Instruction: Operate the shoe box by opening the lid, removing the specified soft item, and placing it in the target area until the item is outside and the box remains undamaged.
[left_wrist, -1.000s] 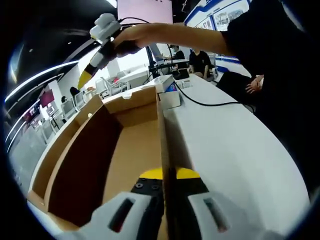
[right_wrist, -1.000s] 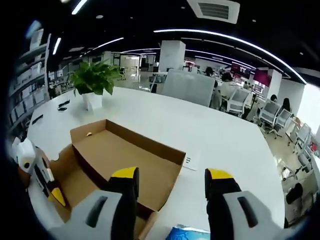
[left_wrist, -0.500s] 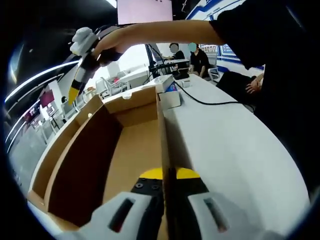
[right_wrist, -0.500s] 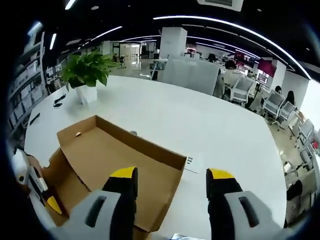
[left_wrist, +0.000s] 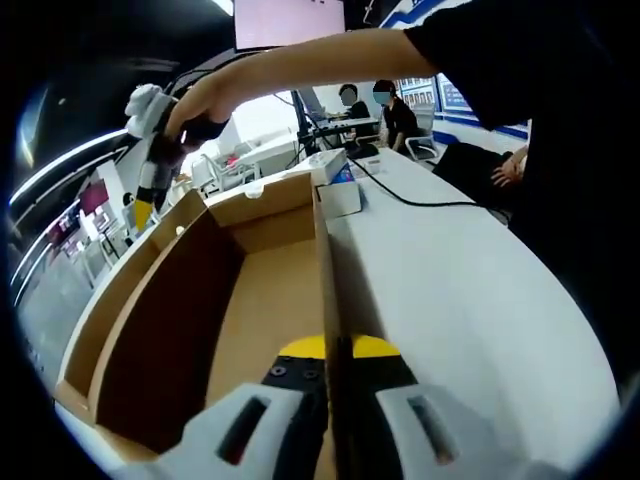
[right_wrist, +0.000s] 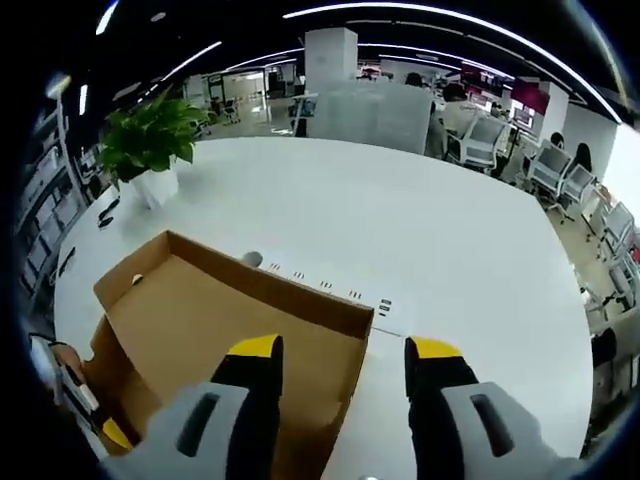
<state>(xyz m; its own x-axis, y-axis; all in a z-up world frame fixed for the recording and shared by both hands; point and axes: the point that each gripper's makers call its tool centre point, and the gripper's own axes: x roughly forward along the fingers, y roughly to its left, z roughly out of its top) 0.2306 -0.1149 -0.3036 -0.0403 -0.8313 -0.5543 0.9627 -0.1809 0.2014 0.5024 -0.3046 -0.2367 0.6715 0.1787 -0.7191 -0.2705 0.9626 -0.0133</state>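
Now the left gripper has its two yellow-tipped jaws pressed together on the upper edge of one long wall of the shoe box, so it pinches this cardboard wall. The box is open, brown inside, and it stands on a white table. In the left gripper view the inside of the box looks bare, though the near corner is hidden behind the jaws, so I cannot be sure of that part.

The right gripper has its jaws spread wide apart and nothing is between them. It hangs above the box, over the near wall, not touching the cardboard. In the left gripper view the same gripper is held by a person's hand above the far left side of the box, with its yellow tip pointing down.

From the right gripper view the shoe box is seen from above with its brown floor bare. A potted plant stands far on the table, well apart from the box. Beyond the box, in the left gripper view, a small white carton sits just beside the far corner, and a black cable runs over the table.
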